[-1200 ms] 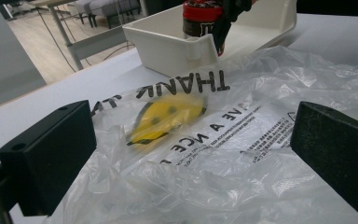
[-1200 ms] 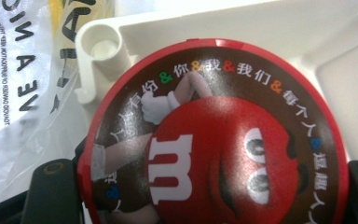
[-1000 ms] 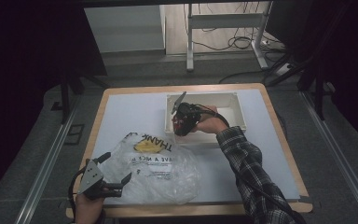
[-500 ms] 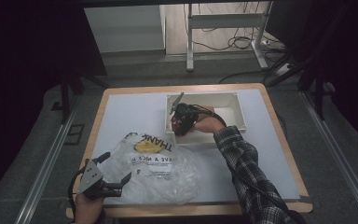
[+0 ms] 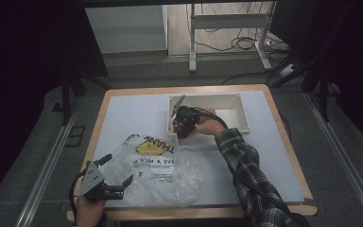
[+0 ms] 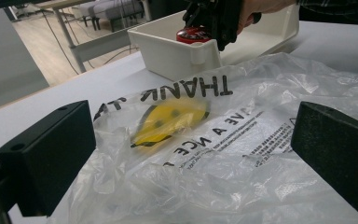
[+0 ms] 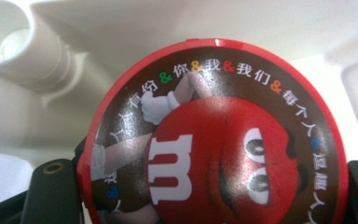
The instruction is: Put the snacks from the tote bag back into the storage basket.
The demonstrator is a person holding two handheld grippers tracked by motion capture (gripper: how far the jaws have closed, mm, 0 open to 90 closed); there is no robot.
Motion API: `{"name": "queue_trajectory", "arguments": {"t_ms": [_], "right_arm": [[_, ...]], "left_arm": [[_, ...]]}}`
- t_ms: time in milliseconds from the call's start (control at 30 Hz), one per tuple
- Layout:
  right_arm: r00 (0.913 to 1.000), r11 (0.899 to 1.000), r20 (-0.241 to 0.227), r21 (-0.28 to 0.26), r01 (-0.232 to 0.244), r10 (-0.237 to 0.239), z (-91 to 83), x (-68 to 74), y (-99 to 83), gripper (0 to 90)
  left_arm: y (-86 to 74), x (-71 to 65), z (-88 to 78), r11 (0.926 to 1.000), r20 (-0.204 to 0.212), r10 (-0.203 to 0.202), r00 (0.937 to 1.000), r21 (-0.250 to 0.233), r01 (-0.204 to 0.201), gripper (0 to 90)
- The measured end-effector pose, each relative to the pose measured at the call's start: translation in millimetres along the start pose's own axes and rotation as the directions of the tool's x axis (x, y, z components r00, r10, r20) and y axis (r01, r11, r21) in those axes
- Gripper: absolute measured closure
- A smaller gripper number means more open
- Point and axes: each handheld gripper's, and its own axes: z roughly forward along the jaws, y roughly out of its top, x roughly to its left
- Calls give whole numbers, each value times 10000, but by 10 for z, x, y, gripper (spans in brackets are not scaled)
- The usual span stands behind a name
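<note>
- R gripper (image 5: 182,124) sits inside the white bin (image 5: 238,101), at its left end, jaws clamped on a round red candy tin (image 5: 178,126); tin is in the bin's near-left corner, close to both walls.
- In the right gripper view the tin (image 7: 214,140) has a red rim, brown lid w/ a red cartoon candy face; black jaws flank it left & right, pressed to its sides. Bin wall and a moulded corner post (image 7: 32,51) stand just behind, so little slack on that side.
- From the left gripper view the tin (image 6: 196,33) peeks just over the bin's near rim (image 6: 168,44), w/ the person's hand above it.
- Bin's right half looks bare, lots of room there. Bin stands at the far-middle of the tabletop (image 5: 127,113), far wall near the tabletop's back edge.
- L gripper (image 5: 118,182) rests at the near-left corner, just at the tabletop's front edge, jaws spread wide, nothing pinched. Its pads frame the clear plastic bag (image 5: 165,165) w/o pressing it, going by the left gripper view (image 6: 191,154).
- Bag lies crumpled flat in the near-middle, yellow smiley & "THANK" print facing up; its far edge almost reaches the bin's near wall, near edge close to the tabletop's front lip.
- Open tabletop: wide strip far-left of the bin, another strip right of bag under the plaid sleeve (image 5: 246,165).
- The two grippers are well apart, bag between them.
</note>
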Motion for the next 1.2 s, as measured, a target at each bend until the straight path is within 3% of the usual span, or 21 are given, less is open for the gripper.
{"name": "queue_trajectory", "arguments": {"t_ms": [600, 833, 1200], "right_arm": [[9998, 9993, -121, -329, -177, 173, 34, -28, -21, 242], [10000, 9990, -48, -444, 31, -33, 19, -3, -27, 142], [9996, 9972, 293, -741, 61, -40, -65, -1, -28, 96]], "left_arm": [[3, -4, -1, 10000, 2, 35, 10000, 11, -35, 0], [2, -6, 3, 10000, 14, 63, 10000, 38, -63, 0], [3, -11, 6, 9999, 5, 81, 10000, 60, -81, 0]]}}
